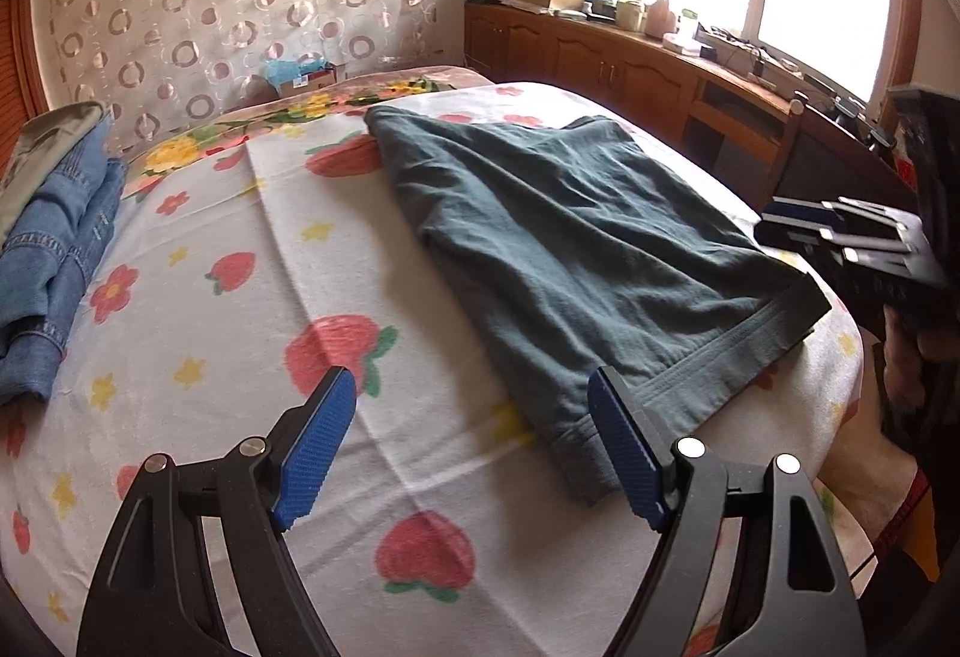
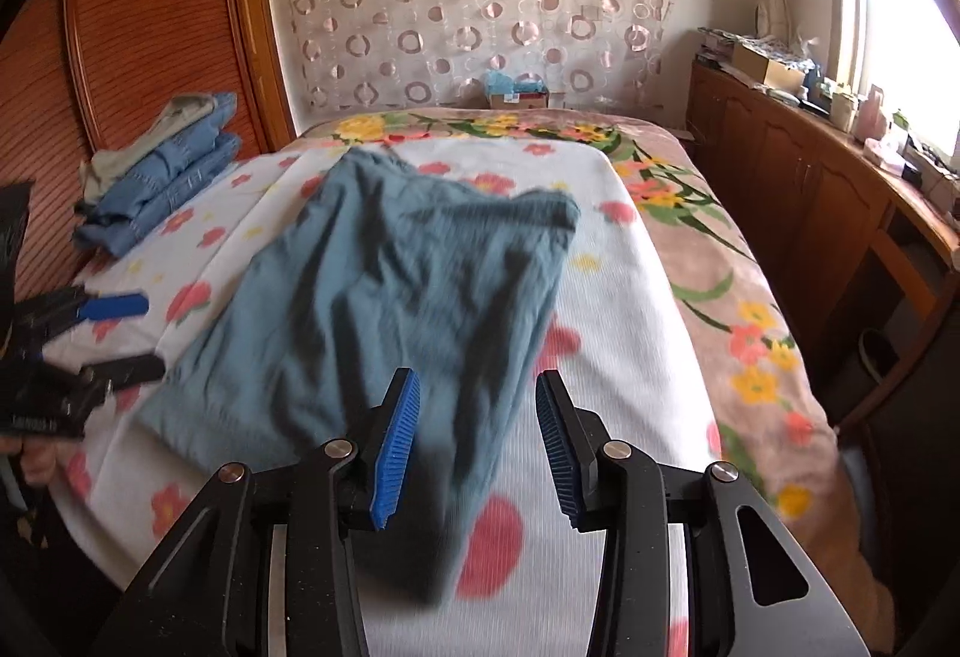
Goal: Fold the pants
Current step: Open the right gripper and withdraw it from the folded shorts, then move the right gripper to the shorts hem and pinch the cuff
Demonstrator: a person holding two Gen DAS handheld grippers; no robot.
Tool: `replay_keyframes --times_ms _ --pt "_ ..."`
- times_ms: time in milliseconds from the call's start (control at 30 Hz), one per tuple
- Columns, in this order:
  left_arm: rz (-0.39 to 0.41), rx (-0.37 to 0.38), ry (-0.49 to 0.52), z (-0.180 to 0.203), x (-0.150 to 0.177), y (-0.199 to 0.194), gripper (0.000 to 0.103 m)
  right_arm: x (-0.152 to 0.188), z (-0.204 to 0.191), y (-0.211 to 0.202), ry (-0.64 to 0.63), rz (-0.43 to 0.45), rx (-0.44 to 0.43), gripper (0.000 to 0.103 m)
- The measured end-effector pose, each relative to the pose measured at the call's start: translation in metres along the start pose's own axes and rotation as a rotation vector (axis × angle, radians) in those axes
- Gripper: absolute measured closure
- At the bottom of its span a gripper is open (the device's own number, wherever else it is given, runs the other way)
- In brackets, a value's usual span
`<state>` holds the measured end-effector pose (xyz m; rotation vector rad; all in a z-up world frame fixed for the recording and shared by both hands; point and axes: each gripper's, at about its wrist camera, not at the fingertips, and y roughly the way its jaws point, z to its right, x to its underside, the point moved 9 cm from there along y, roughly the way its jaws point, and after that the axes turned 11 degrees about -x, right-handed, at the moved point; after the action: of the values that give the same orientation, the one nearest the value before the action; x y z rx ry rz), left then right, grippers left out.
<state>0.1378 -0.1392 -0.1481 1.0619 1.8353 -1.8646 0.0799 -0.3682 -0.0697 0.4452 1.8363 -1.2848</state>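
The left gripper [image 1: 468, 405] is standing spread wide, its 2 blue ribbed pads well apart and pinching nothing. One pad [image 1: 315, 453] is hanging over bare sheet; the other pad [image 1: 627, 453] is sitting just at the near edge of the pants [image 1: 576, 237], though whether it is touching the cloth is unclear.

The right gripper [image 2: 477, 441] is standing partly spread. A near corner of the pants [image 2: 396, 297] is lying between its 2 blue pads, closer to the pad [image 2: 396, 453] on the picture's left, and neither pad is visibly pressing on it; that corner is blurred.

The pants are dark teal, soft and slightly wrinkled, folded into a broad, roughly rectangular shape. A stitched band is running along the edge nearest the left gripper.

They are lying flat in the middle of a bed sheet [image 1: 240, 357] printed with strawberries and small flowers, reaching from just in front of both grippers toward the far end of the bed. In the right wrist view, the left gripper [image 2: 129, 336] is showing at the pants' left edge; in the left wrist view, the right gripper [image 1: 840, 237] is showing at their right edge.

A stack of folded blue jeans [image 2: 162, 189] is resting at the bed's far left side, well apart from the pants.
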Motion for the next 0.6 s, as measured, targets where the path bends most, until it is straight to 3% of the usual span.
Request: replay_keyframes --times_ms 267,600 --pt "-0.001 0.005 0.047 0.018 -0.006 0.002 0.023 0.008 0.0 -0.011 0.046 0.016 -0.026 0.061" --pt "-0.05 -0.034 0.041 0.005 0.007 0.013 0.023 0.023 -0.001 -0.025 0.069 -0.002 -0.069 0.061"
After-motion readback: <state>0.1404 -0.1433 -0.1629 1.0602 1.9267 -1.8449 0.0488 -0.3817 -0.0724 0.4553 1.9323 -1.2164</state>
